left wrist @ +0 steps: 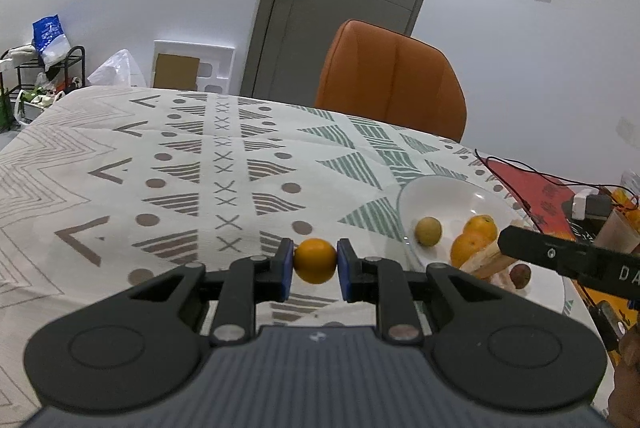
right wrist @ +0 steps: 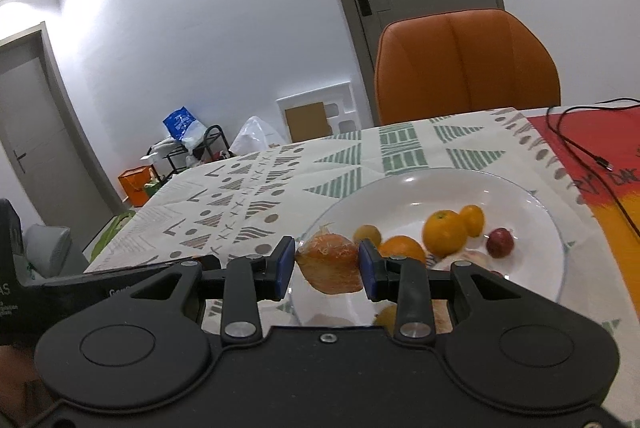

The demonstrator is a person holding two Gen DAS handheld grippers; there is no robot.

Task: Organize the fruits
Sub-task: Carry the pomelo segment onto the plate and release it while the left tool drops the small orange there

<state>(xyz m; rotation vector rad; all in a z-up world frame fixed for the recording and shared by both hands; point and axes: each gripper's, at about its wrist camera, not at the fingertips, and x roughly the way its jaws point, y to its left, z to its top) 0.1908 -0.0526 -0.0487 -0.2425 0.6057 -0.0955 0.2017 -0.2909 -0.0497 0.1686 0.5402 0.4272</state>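
My left gripper (left wrist: 315,266) is shut on a small orange (left wrist: 315,260), held above the patterned tablecloth to the left of the white plate (left wrist: 440,192). On that plate lie a yellowish round fruit (left wrist: 428,231), two oranges (left wrist: 474,238) and a reddish fruit (left wrist: 521,276). My right gripper (right wrist: 327,266) is shut on a wrapped bread-like item (right wrist: 331,263) over the near left rim of the white plate (right wrist: 532,196). Oranges (right wrist: 445,232) and a red fruit (right wrist: 500,242) sit on that plate.
An orange chair (left wrist: 394,78) stands at the table's far edge. A red and orange mat (right wrist: 592,148) with thin black wires (right wrist: 576,144) lies right of the plate. The right gripper's black body (left wrist: 568,260) reaches over the plate in the left wrist view.
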